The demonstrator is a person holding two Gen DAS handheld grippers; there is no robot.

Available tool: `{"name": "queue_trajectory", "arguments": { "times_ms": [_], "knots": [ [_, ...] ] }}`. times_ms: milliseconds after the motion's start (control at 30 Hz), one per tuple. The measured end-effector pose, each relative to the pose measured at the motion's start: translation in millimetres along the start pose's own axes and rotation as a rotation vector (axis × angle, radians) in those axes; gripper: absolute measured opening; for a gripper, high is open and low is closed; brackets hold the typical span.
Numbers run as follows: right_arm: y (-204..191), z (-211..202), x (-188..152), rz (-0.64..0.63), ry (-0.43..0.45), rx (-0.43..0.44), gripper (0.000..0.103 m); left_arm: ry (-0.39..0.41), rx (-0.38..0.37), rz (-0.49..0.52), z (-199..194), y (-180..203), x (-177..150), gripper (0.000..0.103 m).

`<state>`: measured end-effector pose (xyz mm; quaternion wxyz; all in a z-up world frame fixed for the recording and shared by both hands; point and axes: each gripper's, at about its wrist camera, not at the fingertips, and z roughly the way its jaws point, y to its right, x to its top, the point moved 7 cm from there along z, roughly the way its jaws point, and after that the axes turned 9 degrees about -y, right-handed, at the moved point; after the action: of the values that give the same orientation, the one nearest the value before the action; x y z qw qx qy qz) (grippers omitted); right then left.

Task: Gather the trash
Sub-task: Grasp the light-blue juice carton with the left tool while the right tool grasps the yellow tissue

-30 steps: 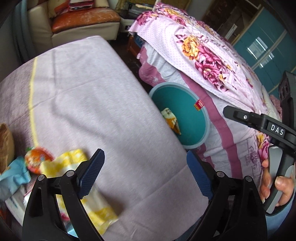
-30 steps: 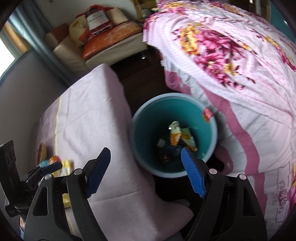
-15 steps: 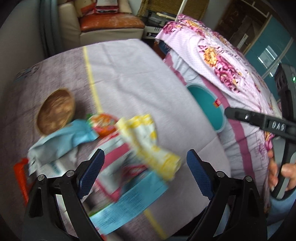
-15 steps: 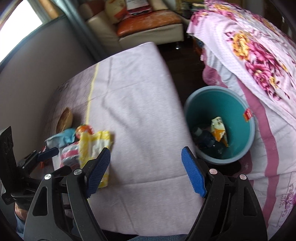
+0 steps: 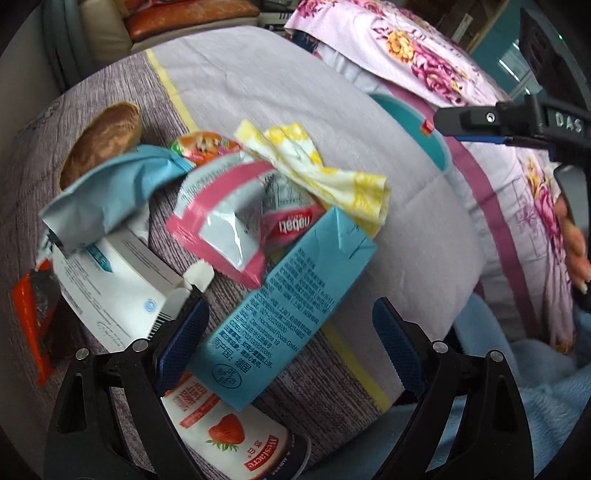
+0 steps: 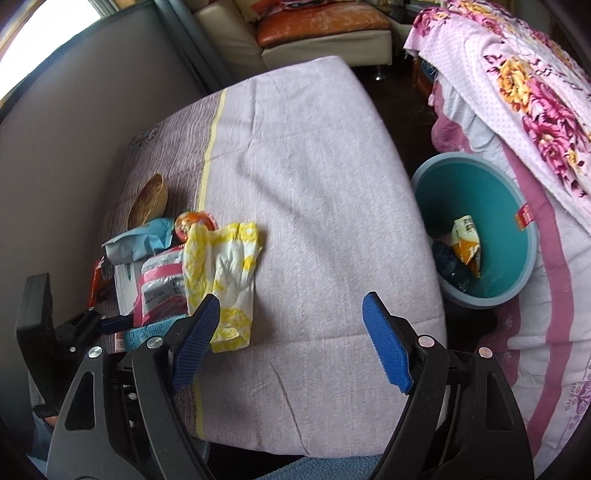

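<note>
A heap of trash lies on the cloth-covered table: a blue carton, a pink-and-silver wrapper, a yellow-and-white wrapper, a light-blue bag, a white box, an orange packet and a strawberry cup. My left gripper hangs open just over the blue carton, touching nothing. My right gripper is open above bare cloth, with the yellow-and-white wrapper by its left finger. The teal bin on the floor holds a few wrappers.
A brown wooden dish sits at the far side of the heap. A bed with a floral quilt stands right of the bin. A sofa is behind the table. A wall borders the table's left.
Both grippers have swung left from the bin side to the trash heap. The left gripper has come down closer over the blue carton. Both stay open.
</note>
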<state>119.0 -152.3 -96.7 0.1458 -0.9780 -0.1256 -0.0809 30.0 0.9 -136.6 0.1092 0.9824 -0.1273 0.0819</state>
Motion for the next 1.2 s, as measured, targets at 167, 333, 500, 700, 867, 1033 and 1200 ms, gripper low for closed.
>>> {"name": "queue_trajectory", "arguments": {
  "times_ms": [167, 333, 500, 700, 867, 1033, 1200],
  "knots": [
    [-8, 22, -1, 0.006, -0.054, 0.055, 0.076, 0.017, -0.086, -0.016, 2, -1, -4, 0.057],
    [-30, 49, 1, -0.025, -0.114, 0.109, 0.066, 0.023, -0.158, -0.065, 0, -11, -4, 0.057],
    [-51, 71, 9, -0.058, -0.155, 0.138, 0.058, 0.021, -0.169, -0.070, -2, -12, -3, 0.058],
    [-56, 92, 10, -0.056, -0.200, 0.166, 0.030, -0.009, -0.102, -0.042, 3, -7, -4, 0.063],
    [-42, 77, 12, -0.043, -0.130, 0.162, 0.007, -0.020, -0.063, -0.041, 8, 0, 0, 0.064],
    [-15, 54, 13, 0.011, -0.065, 0.162, 0.006, -0.014, -0.057, -0.091, 3, 3, 4, 0.043],
    [10, 32, 13, 0.047, -0.003, 0.162, 0.007, 0.030, -0.089, -0.113, -18, 11, 10, 0.039]
  ]
}}
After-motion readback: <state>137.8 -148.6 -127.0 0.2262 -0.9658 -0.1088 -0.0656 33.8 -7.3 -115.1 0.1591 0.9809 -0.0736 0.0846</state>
